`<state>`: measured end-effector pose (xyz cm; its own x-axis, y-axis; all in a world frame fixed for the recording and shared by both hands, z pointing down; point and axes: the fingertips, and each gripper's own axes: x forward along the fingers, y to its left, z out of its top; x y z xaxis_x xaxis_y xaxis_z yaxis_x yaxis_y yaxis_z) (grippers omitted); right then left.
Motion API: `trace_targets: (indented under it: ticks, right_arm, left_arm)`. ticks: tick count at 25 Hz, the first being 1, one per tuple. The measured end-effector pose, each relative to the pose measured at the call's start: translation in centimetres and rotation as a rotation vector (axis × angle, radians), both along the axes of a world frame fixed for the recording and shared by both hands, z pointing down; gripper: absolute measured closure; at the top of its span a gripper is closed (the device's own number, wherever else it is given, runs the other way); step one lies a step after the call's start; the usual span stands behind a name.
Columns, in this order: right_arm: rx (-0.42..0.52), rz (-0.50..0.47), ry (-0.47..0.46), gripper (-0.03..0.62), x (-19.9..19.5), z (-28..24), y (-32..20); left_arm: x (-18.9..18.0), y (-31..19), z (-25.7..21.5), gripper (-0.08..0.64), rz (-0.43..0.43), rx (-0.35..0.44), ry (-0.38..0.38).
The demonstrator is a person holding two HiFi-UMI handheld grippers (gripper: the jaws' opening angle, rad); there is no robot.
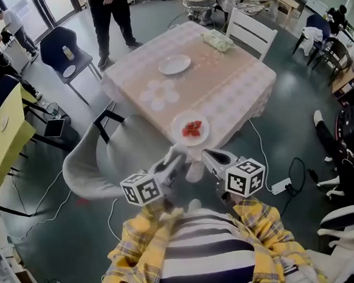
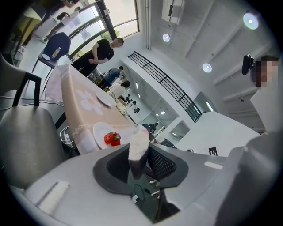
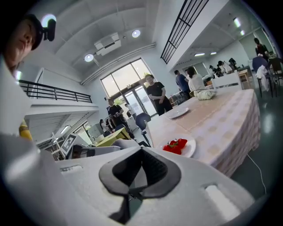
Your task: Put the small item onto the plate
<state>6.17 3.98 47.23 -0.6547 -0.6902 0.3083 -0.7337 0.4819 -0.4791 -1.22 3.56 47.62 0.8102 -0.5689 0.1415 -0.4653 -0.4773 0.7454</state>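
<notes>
The small item point(image 2: 138, 150) is clamped between the jaws of the left hand-held gripper point(image 2: 139, 142), at the lower middle of the left gripper view. It is off the bench point(image 1: 233, 84) and has not yet been brought over the plate point(image 2: 101, 131).

It is seen as a pale, narrow block with a faintly pink far end. Its long axis runs out along the jaws and is tipped upward, so the pink end points up and away, toward the bench edge. Its lower part is gripped and its upper part stands clear of the pads.

It is judged to be light and rather soft, perhaps spongy, so only a gentle squeeze is called for. A hold across its two broad faces low down, as at present, is thought best, because it leaves the free end to be set down first. Nothing about it suggests that it is slippery.

The jaws of the right hand-held gripper point(image 3: 141, 152) are seen drawn together with nothing between them.

In the head view the plate lies at the near edge of the bench, just above both hand-held grippers, and red pieces point(image 1: 192, 128) already lie on it. A second plate point(image 1: 174, 64), bare, is seen farther up the frame.
</notes>
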Motion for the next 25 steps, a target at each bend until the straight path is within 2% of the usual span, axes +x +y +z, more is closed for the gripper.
trace_targets:
  ticks: [12,20,25]
  right_arm:
    - [0.052,-0.001,0.002,0.595,1.6,-2.3,-6.0]
    - [0.039,0.001,0.033,0.595,2.2,-2.7,-11.4]
    - [0.045,-0.010,0.064,0.595,2.1,-3.1,-16.7]
  left_arm:
    - [0.7,-5.4,-1.1,0.465,-0.013,0.012,-0.029]
    - [2.9,-11.3,-2.1,0.466,0.014,0.024,-0.025]
    - [2.4,-16.7,-2.4,0.465,-0.003,0.021,-0.018]
